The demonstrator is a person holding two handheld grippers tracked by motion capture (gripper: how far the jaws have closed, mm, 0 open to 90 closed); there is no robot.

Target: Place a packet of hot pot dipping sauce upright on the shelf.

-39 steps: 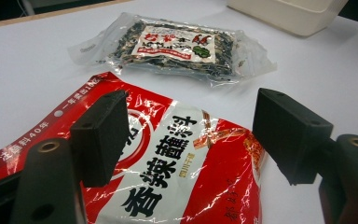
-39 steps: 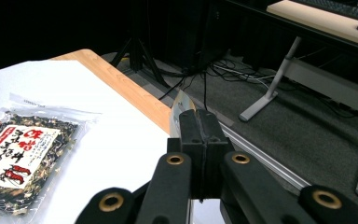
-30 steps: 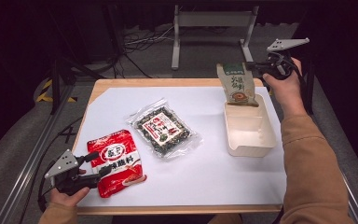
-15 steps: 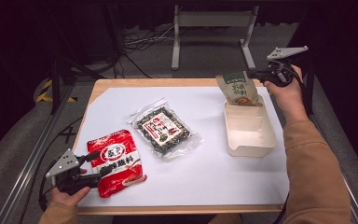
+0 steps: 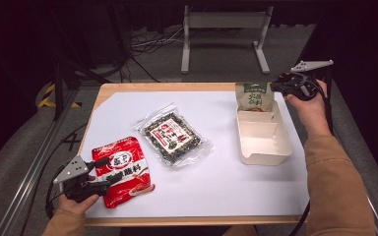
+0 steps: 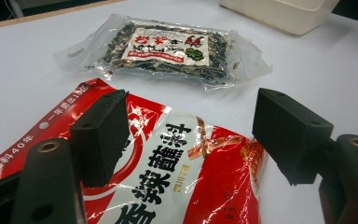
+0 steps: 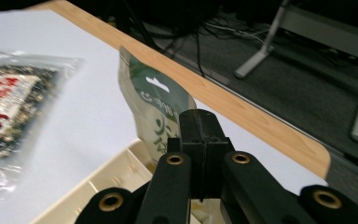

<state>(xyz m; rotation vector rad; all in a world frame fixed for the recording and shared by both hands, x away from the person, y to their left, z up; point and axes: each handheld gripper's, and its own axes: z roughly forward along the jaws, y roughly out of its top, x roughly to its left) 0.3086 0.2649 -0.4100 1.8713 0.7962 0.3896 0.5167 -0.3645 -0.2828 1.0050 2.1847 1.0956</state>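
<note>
A green-and-beige pouch point(image 5: 254, 97) stands upright with its lower end inside the far end of the beige box point(image 5: 266, 152). My right gripper point(image 5: 274, 87) is shut on the pouch's right edge; in the right gripper view the jaws point(image 7: 200, 135) are pressed together against the pouch point(image 7: 154, 102). A red sauce pouch point(image 5: 123, 169) lies flat at the table's front left. My left gripper point(image 5: 109, 179) stands open just above its near end, with the red pouch point(image 6: 182, 172) between and below the spread jaws point(image 6: 193, 121).
A clear bag of dark dried food point(image 5: 172, 135) lies in the middle of the white sheet, also in the left gripper view point(image 6: 168, 49). The wooden table edge point(image 7: 242, 112) runs behind the box. A metal stand point(image 5: 224, 34) is on the floor beyond.
My right gripper has come down and slightly toward me with the pouch, whose lower end now sits lower in the box. The left gripper has stayed put.
</note>
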